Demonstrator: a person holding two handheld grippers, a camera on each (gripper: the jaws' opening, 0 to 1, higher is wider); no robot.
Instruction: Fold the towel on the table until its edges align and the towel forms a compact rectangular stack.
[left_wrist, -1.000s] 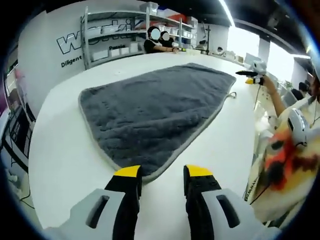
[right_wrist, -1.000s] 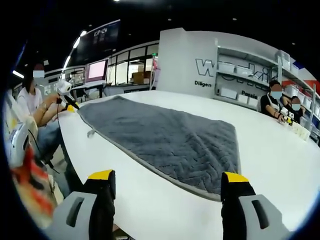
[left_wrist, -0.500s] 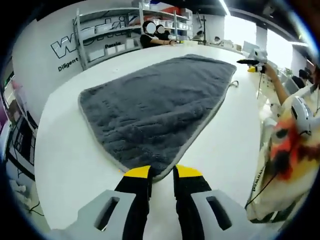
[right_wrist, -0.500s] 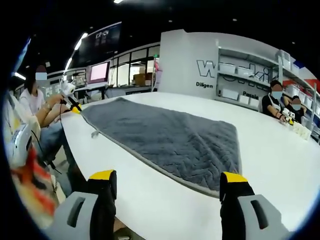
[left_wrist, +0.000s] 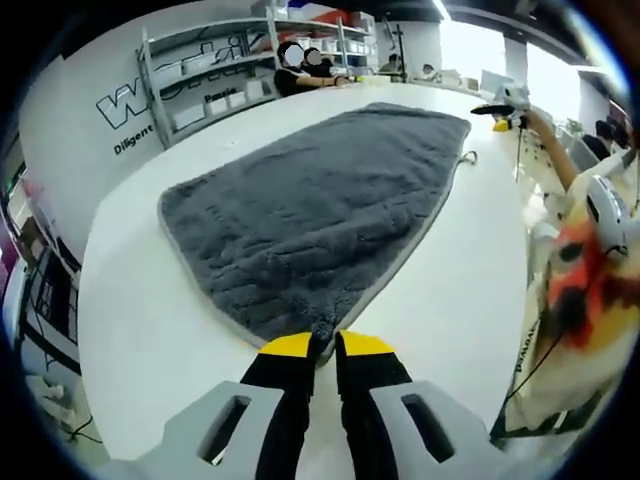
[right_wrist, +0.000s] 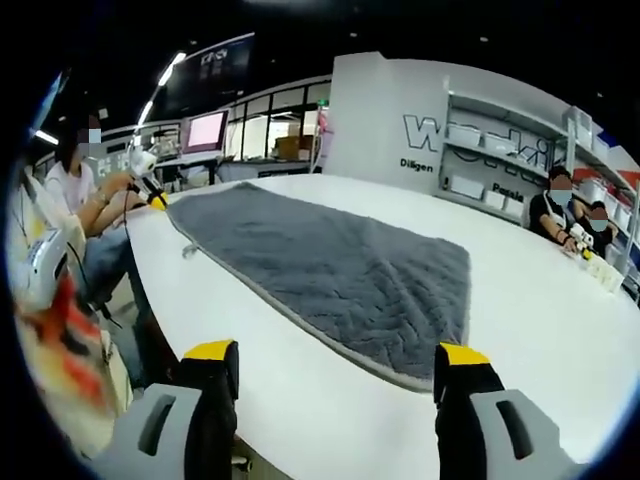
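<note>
A dark grey towel (left_wrist: 310, 205) with a pale hem lies flat and unfolded on the white table (left_wrist: 140, 330). In the left gripper view my left gripper (left_wrist: 324, 345) is shut on the towel's near corner, whose fabric bunches between the yellow-tipped fingers (left_wrist: 288, 347). The same towel (right_wrist: 330, 270) stretches away in the right gripper view. There my right gripper (right_wrist: 325, 352) stands wide open over bare table, just short of the towel's near edge and apart from it.
A person in a patterned shirt (left_wrist: 585, 290) stands at the table's side. Other seated people (right_wrist: 85, 195) hold a gripper by the towel's far end. More people (right_wrist: 570, 215) sit at the far side. Shelves (left_wrist: 215, 75) line the back wall.
My left gripper has closed from open onto the towel's near corner while moving forward to it. The right gripper stays open and has barely moved.
</note>
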